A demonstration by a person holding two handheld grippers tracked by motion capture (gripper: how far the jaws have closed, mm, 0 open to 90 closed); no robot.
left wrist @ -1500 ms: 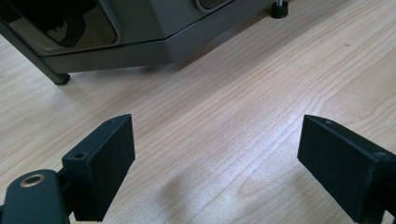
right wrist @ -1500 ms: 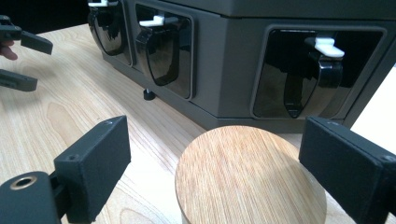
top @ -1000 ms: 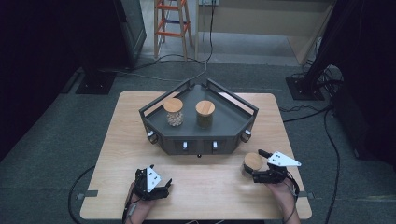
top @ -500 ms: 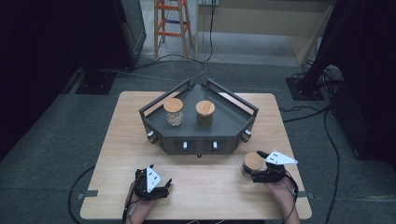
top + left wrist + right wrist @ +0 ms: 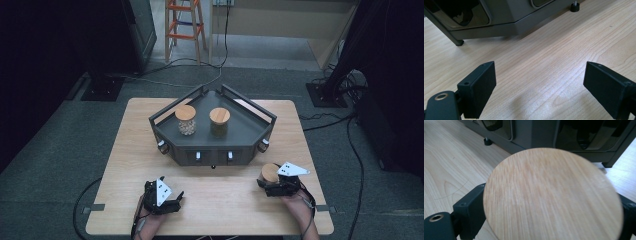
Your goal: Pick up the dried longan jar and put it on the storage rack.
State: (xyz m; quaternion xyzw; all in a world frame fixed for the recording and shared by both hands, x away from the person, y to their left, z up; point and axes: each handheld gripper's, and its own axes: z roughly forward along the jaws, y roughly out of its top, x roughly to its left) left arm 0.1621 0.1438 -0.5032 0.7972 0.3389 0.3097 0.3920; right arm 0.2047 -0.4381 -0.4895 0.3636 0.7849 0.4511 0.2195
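Left gripper (image 5: 167,200) low over worktop (image 5: 225,210) at near-left edge, fingers (image 5: 477,87) spread wide, bare wood between them. Dark angular rack (image 5: 212,131) mid-worktop, two wood-lidded jars on it: left jar (image 5: 185,119), right jar (image 5: 219,121). Right gripper (image 5: 267,181) near right edge, fingers (image 5: 467,207) clamped on sides of third jar (image 5: 552,195), its round lid up, just in front of rack's right corner.

Dim lab or studio, wooden table (image 5: 150,150), floor cables (image 5: 320,120), orange stepladder (image 5: 186,25), dark equipment stands (image 5: 102,82)
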